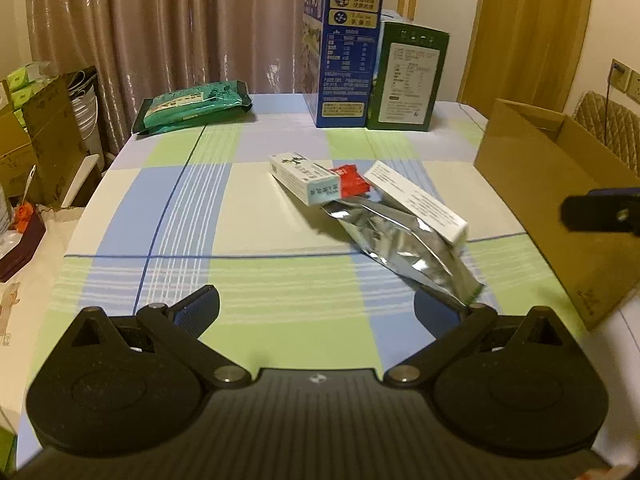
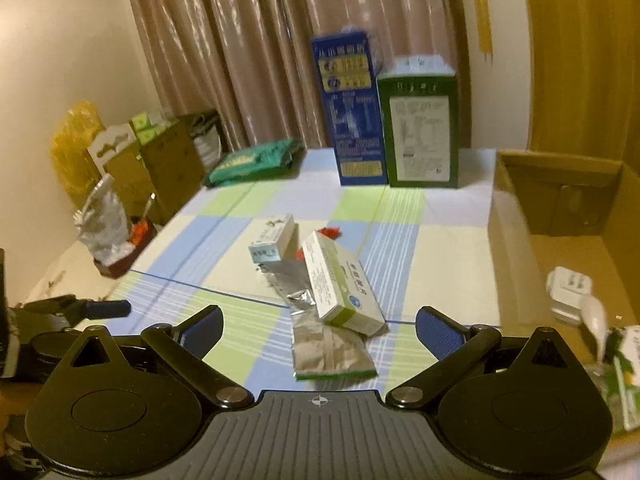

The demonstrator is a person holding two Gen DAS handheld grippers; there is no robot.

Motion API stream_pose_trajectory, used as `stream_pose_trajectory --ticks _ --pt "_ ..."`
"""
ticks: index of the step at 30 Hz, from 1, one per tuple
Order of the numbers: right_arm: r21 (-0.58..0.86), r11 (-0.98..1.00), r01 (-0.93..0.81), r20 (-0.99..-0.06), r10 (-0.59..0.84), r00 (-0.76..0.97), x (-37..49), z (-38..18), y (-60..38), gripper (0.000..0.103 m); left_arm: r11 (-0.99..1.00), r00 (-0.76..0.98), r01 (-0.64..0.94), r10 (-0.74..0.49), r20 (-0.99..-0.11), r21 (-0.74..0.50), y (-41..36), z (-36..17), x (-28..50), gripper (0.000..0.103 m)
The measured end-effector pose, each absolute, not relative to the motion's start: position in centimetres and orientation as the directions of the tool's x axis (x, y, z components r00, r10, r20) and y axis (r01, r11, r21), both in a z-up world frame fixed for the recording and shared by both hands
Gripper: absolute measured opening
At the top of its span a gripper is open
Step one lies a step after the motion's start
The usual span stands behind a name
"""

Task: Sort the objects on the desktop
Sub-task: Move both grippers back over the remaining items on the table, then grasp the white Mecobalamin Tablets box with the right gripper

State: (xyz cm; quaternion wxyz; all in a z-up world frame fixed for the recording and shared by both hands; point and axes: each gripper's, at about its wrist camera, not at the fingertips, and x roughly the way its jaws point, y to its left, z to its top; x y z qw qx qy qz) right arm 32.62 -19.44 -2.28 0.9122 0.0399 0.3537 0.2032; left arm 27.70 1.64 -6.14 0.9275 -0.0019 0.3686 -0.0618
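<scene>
2 handheld grippers, left gripper [image 1: 316,308] and right gripper [image 2: 318,328], hover with jaws spread wide and empty. Beside the cardboard box [image 2: 516,240] lies a pile: a silver foil pouch [image 2: 332,350] under a white medicine carton [image 2: 340,284]. Risk: gripping the pouch could tip that carton off.

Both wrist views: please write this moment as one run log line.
left gripper: open, empty | right gripper: open, empty | silver pouch: on table, under white box | cardboard box: partly filled
</scene>
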Motion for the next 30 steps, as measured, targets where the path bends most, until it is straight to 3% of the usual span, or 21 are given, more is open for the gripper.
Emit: stream_pose_trajectory --ticks 2,4,6,18,30 --pt "0.221 0.913 -0.343 -0.645 0.401 0.650 34.4 -3.6 -19.0 0.099 0.993 0.722 0.108 -0.114 -0.682 -0.052 2.0 -6.7 28.8 0.102" --pt "0.245 0.903 -0.354 -0.665 0.422 0.617 36.3 -5.0 -18.7 0.088 0.993 0.724 0.104 -0.113 -0.680 -0.054 2.3 -7.3 29.8 0.102" --pt "0.259 0.907 -0.333 -0.681 0.416 0.603 37.9 -6.4 -18.6 0.084 0.994 0.727 0.095 -0.111 -0.678 -0.062 2.6 -7.9 30.6 0.102" --pt "0.278 0.927 -0.251 -0.702 0.375 0.606 44.0 -11.4 -18.9 0.075 0.990 0.740 0.111 -0.140 -0.658 -0.086 1.8 -8.6 32.2 0.102" --pt "0.238 0.927 -0.290 -0.703 0.371 0.607 45.5 -12.1 -18.3 0.075 0.987 0.718 0.109 -0.158 -0.678 -0.114 1.6 -9.0 32.3 0.102"
